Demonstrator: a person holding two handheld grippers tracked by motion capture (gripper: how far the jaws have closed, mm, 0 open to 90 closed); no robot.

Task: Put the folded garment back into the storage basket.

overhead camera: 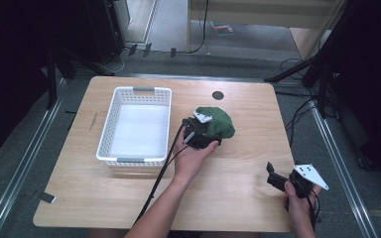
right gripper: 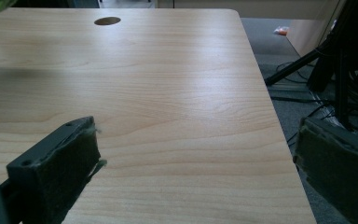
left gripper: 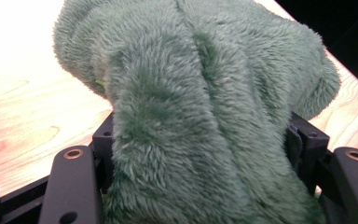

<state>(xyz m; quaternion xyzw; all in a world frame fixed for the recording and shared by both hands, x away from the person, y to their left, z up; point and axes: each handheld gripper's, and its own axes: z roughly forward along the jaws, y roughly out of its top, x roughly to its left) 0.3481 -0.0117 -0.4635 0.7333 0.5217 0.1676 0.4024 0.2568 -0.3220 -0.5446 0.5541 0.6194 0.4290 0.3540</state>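
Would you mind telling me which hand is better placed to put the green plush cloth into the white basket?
Left. The left gripper is already shut on the green plush cloth, right beside the white basket. The right gripper stands open and holds nothing near the table's near right edge, farther from both.

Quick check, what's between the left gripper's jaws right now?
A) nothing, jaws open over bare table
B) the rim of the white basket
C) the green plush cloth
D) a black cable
C: in the left gripper view the green plush cloth bulges up between the two black jaws, and in the high view the left gripper sits at the cloth, apart from the white basket.
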